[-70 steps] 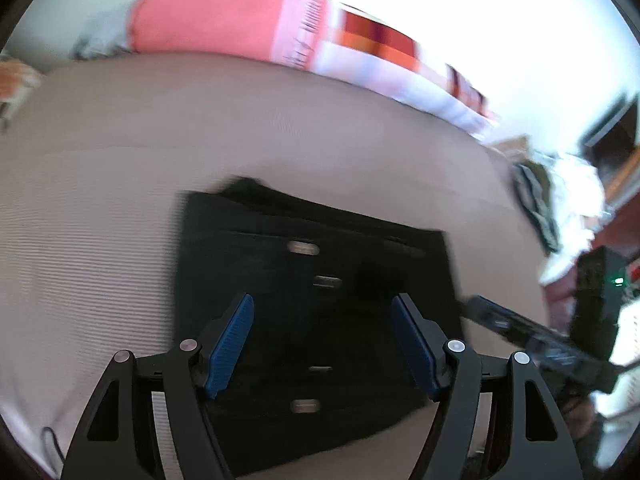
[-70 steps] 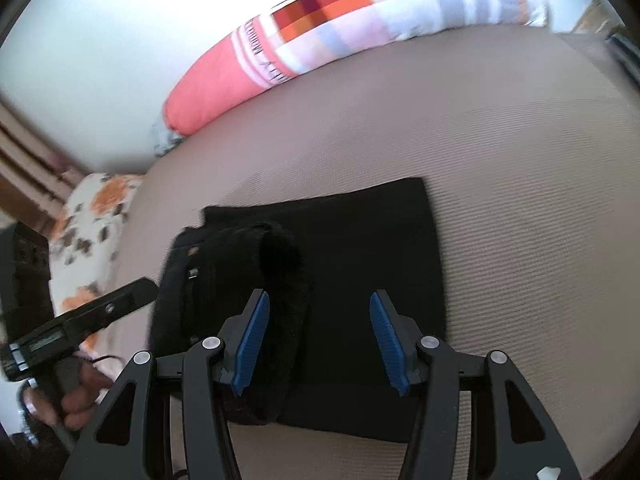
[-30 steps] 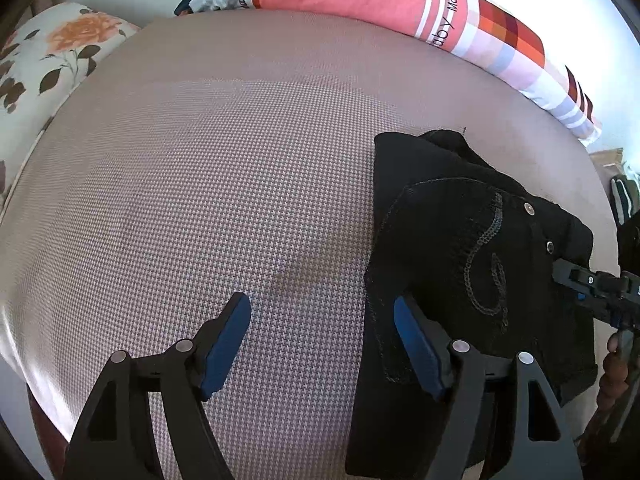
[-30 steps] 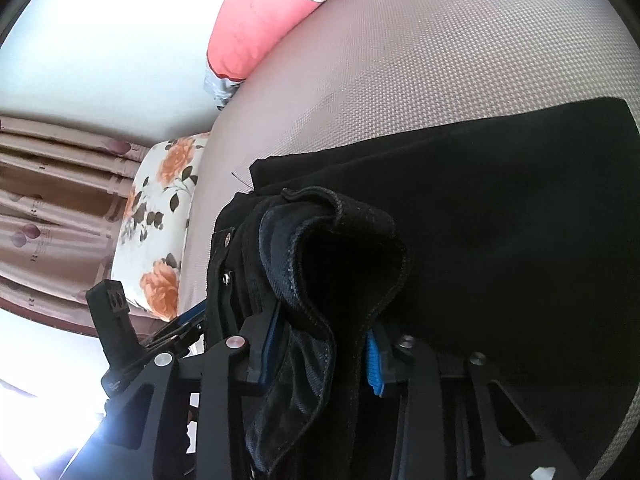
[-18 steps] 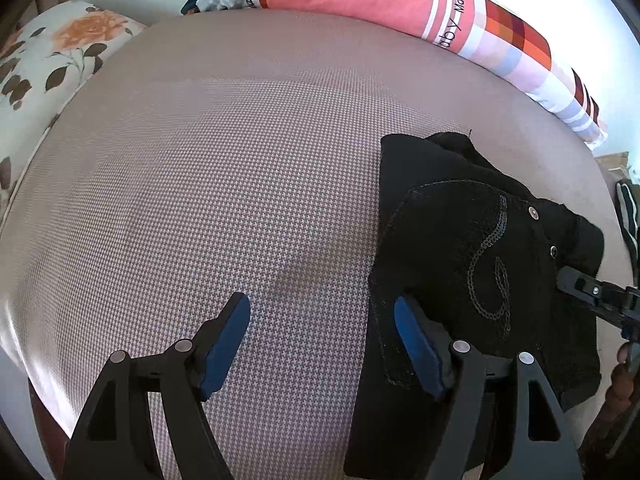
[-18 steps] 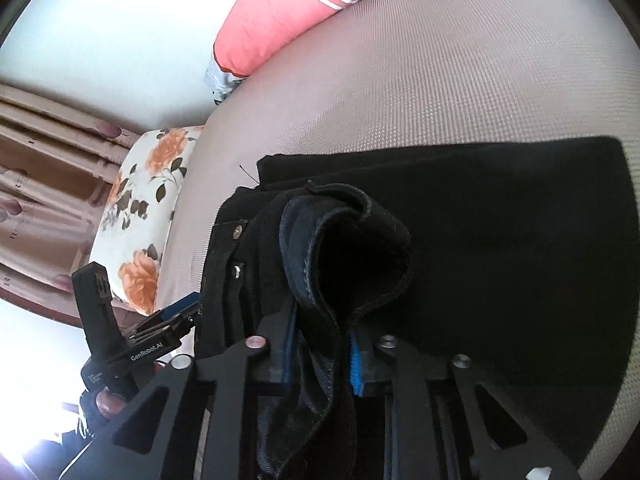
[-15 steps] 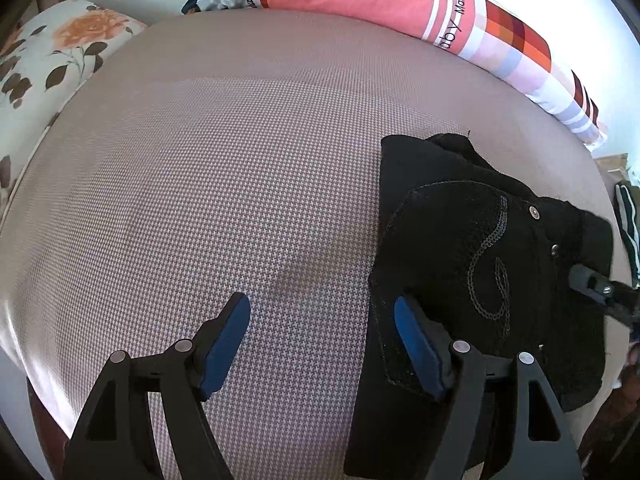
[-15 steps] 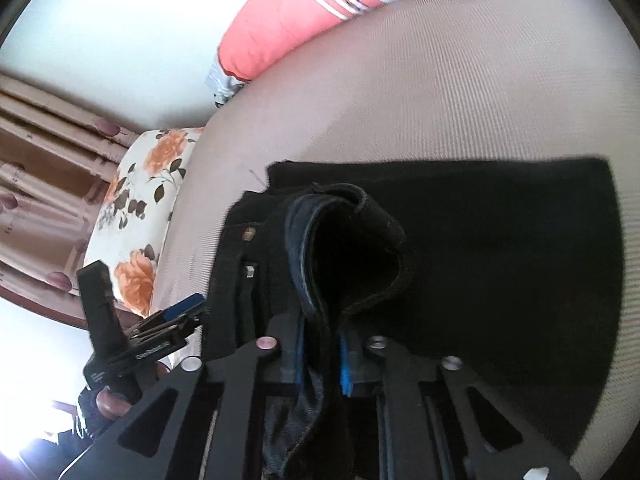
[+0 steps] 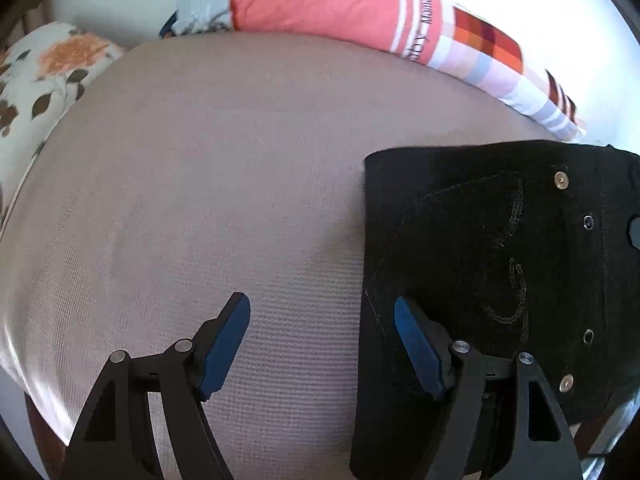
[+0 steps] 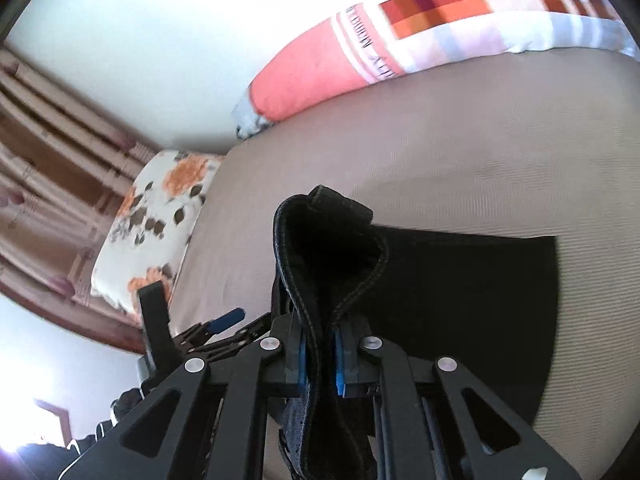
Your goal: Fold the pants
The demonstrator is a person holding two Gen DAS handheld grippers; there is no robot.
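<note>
The black pants (image 9: 500, 264) lie folded on the beige bed at the right of the left wrist view, with metal studs and chain stitching on top. My left gripper (image 9: 322, 328) is open and empty, low over the bed at the pants' left edge, its right finger (image 9: 416, 344) against the cloth. In the right wrist view my right gripper (image 10: 320, 356) is shut on a thick bunched fold of the pants (image 10: 324, 240), lifted upright above the flat folded part (image 10: 460, 292). The left gripper (image 10: 224, 326) shows beyond it.
A long pink and checked bolster pillow (image 9: 360, 12) lies along the far edge by the white wall. A floral pillow (image 9: 44, 68) sits at the far left, with brown curtains (image 10: 52, 152) behind it. The bed sheet (image 9: 200, 200) spreads left of the pants.
My right gripper closed on the raised fold of the pants and lifted it. The left gripper stayed open at the pants' left edge; the pants' top layer has flattened.
</note>
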